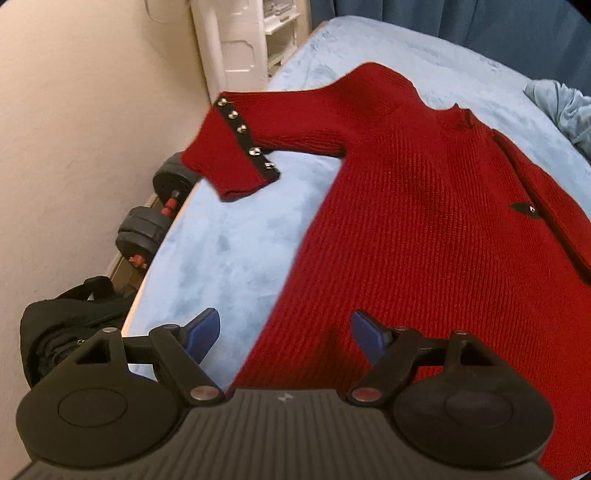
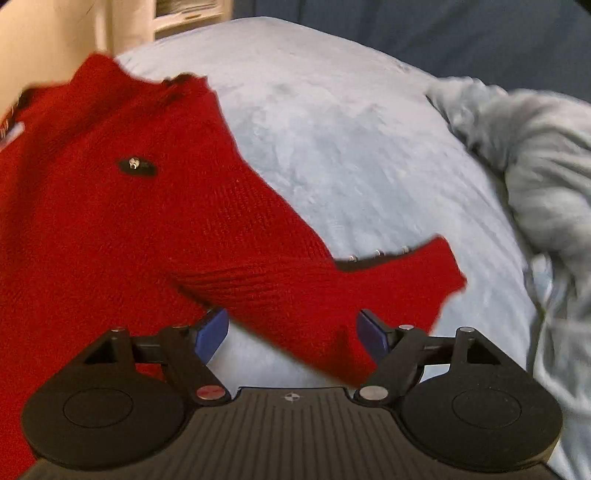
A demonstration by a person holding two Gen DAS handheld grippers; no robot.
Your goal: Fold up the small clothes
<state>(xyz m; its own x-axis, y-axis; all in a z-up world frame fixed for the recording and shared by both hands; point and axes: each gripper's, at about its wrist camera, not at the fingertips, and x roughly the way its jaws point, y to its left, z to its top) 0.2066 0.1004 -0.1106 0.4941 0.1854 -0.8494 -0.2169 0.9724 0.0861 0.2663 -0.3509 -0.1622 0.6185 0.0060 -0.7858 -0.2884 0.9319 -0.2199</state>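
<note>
Blue bed (image 1: pixel 240 240) w/ red sweater (image 1: pixel 424 240), both grippers (image 1: pixel 284 332) (image 2: pixel 291 332) open.

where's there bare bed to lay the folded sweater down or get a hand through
Bare blue bedspread lies between the red sweater and the crumpled pale fabric. A smaller patch sits under the buttoned sleeve, between the sweater body and the bed edge. Crowded: the floor gap by the wall, with dumbbells and a black bag.

Beige wall (image 1: pixel 74 129), white shelf (image 1: pixel 236 40), dark blue curtain (image 1: pixel 461 22).
</note>
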